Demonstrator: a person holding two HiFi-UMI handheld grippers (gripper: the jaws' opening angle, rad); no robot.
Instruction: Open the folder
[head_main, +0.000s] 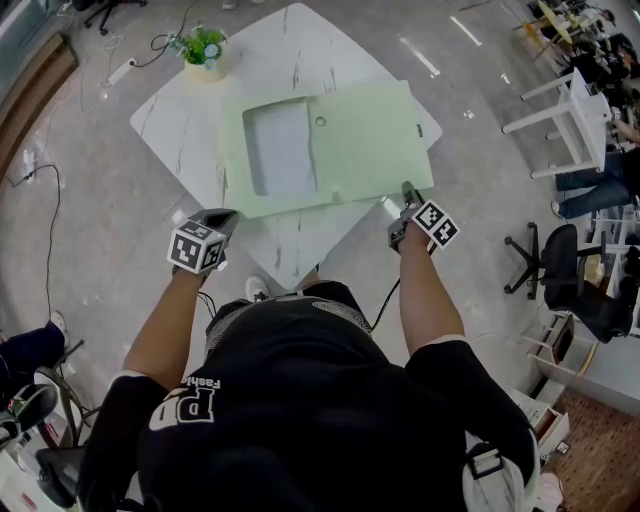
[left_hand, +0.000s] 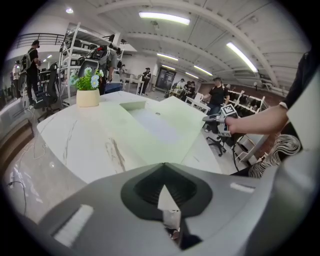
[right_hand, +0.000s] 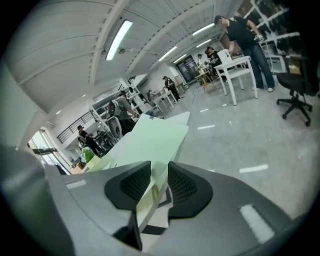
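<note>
Presently, the pale green folder (head_main: 350, 150) lies flat on the white marbled bench (head_main: 175, 120). Its near right corner projects past the bench edge.

Right gripper (head_main: 408, 192): the fingers (right_hand: 131, 184) stand apart, released. The edge of the folder at that projecting corner runs between them, and the pads do not clamp it. The rest of the folder stretches ahead of these fingers and to their left.

Left gripper (head_main: 224, 218): the fingers (left_hand: 150, 186) are clenched together with nothing between them. They hang clear of the folder, with the bench's near left edge just ahead of them. The folder sits ahead of them and to their right, apart from them.

A potted plant (head_main: 203, 47) stands at the bench's far corner, well ahead of the left fingers and beyond the folder's far left corner, clear of it. A paler rectangular panel (head_main: 280, 147) shows on the folder's left half.
</note>
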